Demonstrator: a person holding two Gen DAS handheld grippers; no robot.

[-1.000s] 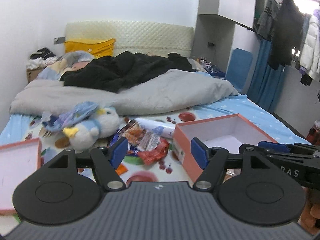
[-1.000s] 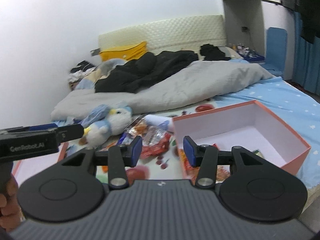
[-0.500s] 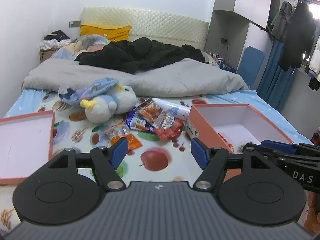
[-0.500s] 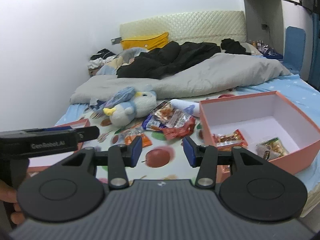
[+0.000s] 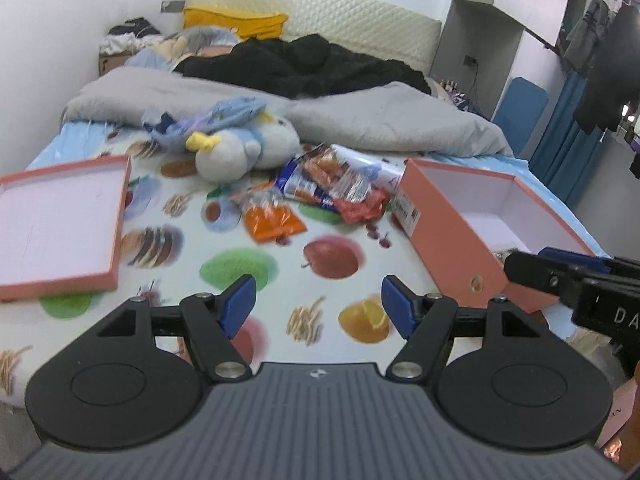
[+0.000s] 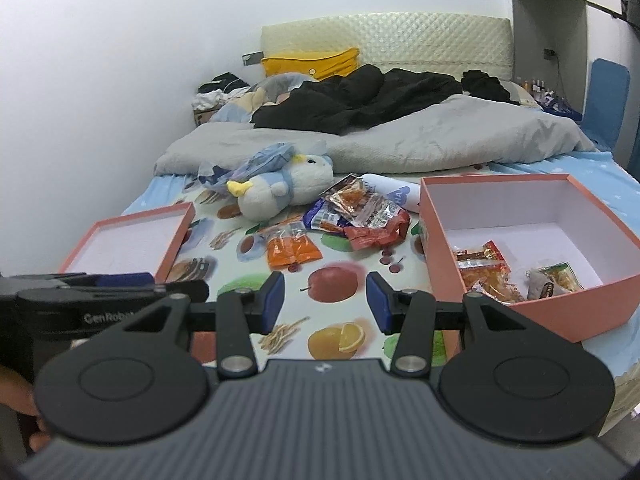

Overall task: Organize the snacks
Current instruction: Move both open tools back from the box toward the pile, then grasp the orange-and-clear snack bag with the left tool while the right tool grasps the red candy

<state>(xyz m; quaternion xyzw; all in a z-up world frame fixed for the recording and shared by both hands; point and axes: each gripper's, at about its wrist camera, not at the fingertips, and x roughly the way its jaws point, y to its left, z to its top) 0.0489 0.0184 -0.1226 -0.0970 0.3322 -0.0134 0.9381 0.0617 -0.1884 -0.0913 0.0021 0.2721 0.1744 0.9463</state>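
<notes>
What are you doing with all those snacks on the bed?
A person is tidying snacks into the pink box, holding a tool in each hand. Two packets already lie inside it, an orange packet and a small green-edged one. The rest sit in a pile on the fruit-print sheet beside the plush penguin: an orange bag, a red wrapper and a few more. The box's lid lies apart. The left tool and the right tool are both open and empty.

Loose snack packets (image 6: 352, 216) heaped on the sheet at 12 o'clock; orange packet (image 6: 292, 248) flat toward 11; open pink box (image 6: 532, 308) at 2, two packets (image 6: 484, 268) inside.
</notes>
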